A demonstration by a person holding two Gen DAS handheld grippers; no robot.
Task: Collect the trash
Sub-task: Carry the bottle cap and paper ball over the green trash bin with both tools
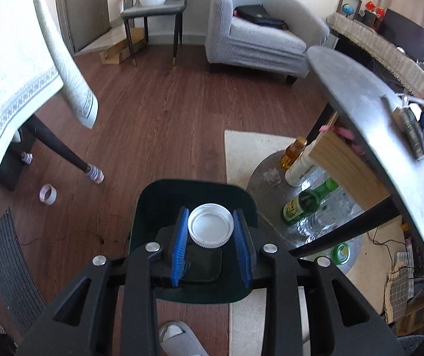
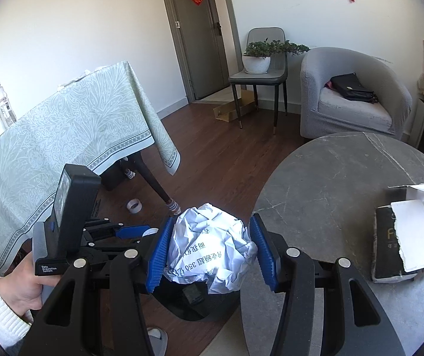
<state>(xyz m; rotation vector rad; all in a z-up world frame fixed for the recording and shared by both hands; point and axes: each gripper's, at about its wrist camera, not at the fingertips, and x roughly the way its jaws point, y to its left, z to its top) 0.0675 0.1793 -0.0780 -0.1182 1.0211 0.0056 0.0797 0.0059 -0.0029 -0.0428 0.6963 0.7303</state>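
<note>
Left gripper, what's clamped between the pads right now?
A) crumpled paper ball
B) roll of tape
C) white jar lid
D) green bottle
C: in the left wrist view the left gripper pinches a white jar lid between its blue pads, above the dark bin; the crumpled paper ball sits in the right gripper.

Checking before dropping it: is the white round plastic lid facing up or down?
Hollow side up: the white round plastic lid shows its rim and recessed inside.
</note>
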